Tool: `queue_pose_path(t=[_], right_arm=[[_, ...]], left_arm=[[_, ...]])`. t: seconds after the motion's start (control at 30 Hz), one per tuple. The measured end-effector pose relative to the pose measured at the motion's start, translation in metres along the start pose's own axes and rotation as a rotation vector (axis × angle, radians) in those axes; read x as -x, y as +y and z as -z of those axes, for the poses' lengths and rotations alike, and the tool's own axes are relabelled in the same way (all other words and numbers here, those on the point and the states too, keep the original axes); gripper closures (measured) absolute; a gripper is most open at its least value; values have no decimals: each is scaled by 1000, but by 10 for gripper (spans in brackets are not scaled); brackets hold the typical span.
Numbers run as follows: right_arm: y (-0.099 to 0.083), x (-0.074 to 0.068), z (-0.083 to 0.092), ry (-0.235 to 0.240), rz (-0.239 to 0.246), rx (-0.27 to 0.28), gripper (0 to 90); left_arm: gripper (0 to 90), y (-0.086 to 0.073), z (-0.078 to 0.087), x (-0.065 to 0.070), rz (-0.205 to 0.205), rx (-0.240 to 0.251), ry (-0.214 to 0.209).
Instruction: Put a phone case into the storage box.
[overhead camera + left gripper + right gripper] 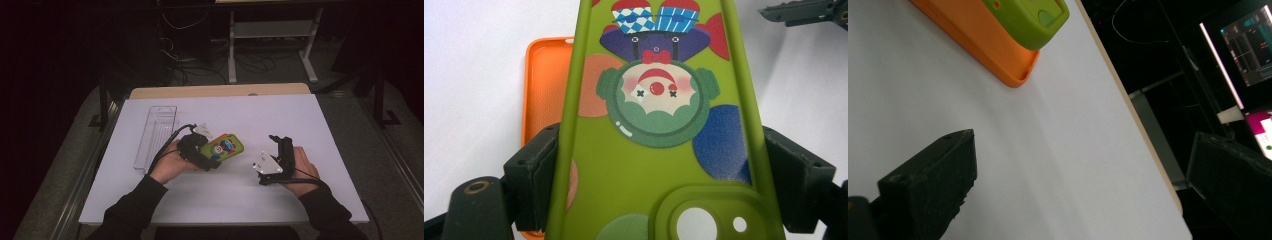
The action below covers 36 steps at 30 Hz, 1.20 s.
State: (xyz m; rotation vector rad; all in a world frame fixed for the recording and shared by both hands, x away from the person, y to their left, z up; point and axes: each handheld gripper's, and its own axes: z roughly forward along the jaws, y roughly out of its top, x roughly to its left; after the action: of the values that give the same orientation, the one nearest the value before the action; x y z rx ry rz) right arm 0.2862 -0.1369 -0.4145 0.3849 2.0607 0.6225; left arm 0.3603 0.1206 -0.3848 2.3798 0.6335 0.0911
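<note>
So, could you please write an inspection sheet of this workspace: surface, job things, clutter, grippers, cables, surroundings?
Surface: white table top, wooden edge at the far side.
Job things: green phone case with a clown picture, clamped by its long sides; orange phone case lies under it on the table, hollow side up.
Clutter: clear plastic tray at the left of the table.
Grippers: left gripper shut on the green phone case; right gripper open, holding nothing, apart from the cases.
Cables: black cable trails from the left gripper; more cables on the floor behind.
Surroundings: dark room, white frame legs beyond the table.
</note>
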Motion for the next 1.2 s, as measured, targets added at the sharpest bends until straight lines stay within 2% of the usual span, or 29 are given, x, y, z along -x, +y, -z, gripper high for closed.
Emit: queue_pose_path(t=[0.1,0.17,0.27,0.3,0.37,0.4,0.53,0.57,0.6,0.67,0.7,0.73,0.8,0.83,0.97,1.1,1.13,1.17,1.2], right_arm=[[0,1,0,-11,81,-6,0],[1,0,1,-27,103,-1,0],[2,-3,0,-60,141,9,0],[2,-5,0,-57,162,5,0],[2,-8,0,-73,185,7,0],[2,-9,0,-90,213,10,0],[4,-12,0,-106,290,2,0],[4,-12,0,-113,300,4,0],[5,-12,0,-119,337,7,0],[5,-14,0,-125,359,1,0],[6,-16,-1,-138,351,13,0],[7,-16,-1,-160,366,29,0],[7,-19,-2,-159,382,22,0],[7,-20,-2,-144,403,8,0],[8,-25,-3,-164,440,12,0],[10,-26,-3,-188,470,20,0],[10,-26,-2,-193,473,23,0],[10,-26,-2,-198,475,26,0],[11,-25,-2,-207,489,29,0]], left_arm=[[161,1,1,0,-10,-9,2],[161,1,1,-1,-15,-7,0],[161,1,0,0,2,1,0],[161,1,1,0,-10,-8,0],[161,1,1,0,-7,-14,0],[161,1,1,0,-9,-13,2],[161,2,2,0,-11,-18,-3],[161,2,3,0,-23,-24,-1],[161,2,4,-1,-32,-33,-2],[161,2,4,-1,-32,-27,-3],[161,2,4,0,-31,-26,-2],[161,2,4,0,-31,-25,-2],[161,2,4,0,-31,-19,-4],[161,2,2,2,-3,7,-4],[161,4,3,2,-25,-12,-20],[161,5,3,3,-30,-11,-15],[161,5,3,2,-44,-20,-15],[161,5,2,3,-15,3,-17],[161,5,2,3,-18,1,-17]])
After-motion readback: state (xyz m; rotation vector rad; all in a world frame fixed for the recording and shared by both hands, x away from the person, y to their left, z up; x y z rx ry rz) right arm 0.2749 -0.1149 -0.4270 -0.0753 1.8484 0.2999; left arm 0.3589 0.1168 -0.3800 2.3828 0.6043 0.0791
